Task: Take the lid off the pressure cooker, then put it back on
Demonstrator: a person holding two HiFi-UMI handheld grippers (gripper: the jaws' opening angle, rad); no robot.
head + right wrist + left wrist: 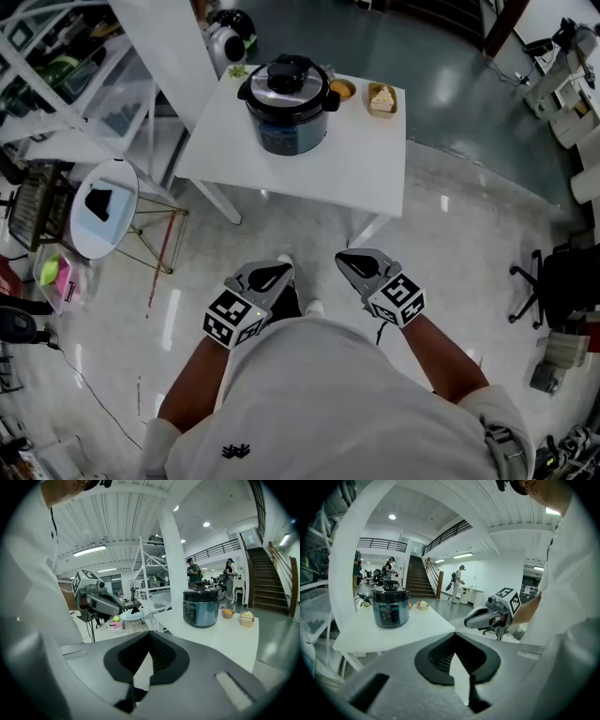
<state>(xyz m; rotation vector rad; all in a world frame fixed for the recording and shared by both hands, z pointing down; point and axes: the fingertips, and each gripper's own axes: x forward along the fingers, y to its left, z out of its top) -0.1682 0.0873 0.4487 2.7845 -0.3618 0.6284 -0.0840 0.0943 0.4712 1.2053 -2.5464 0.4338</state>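
pressure cooker (286,105), lid (288,77) on, by the table (366,173) far edge | left gripper (278,270), right gripper (346,259): closed, empty, well short | risk: arriving closed (jaws must part first) shoves the lid, cooker slides

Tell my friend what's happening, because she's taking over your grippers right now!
The left hand-held gripper is shut and empty, held low in front of the person.
The right hand-held gripper is shut and empty, just beside it.
The pressure cooker stands on the white table, ahead of both grippers and touched by neither. Its lid is on.
Done: nothing these pictures can show; the lid may never have come off yet.
Left, if so: step up to the table, lift the lid off, then set it back on.
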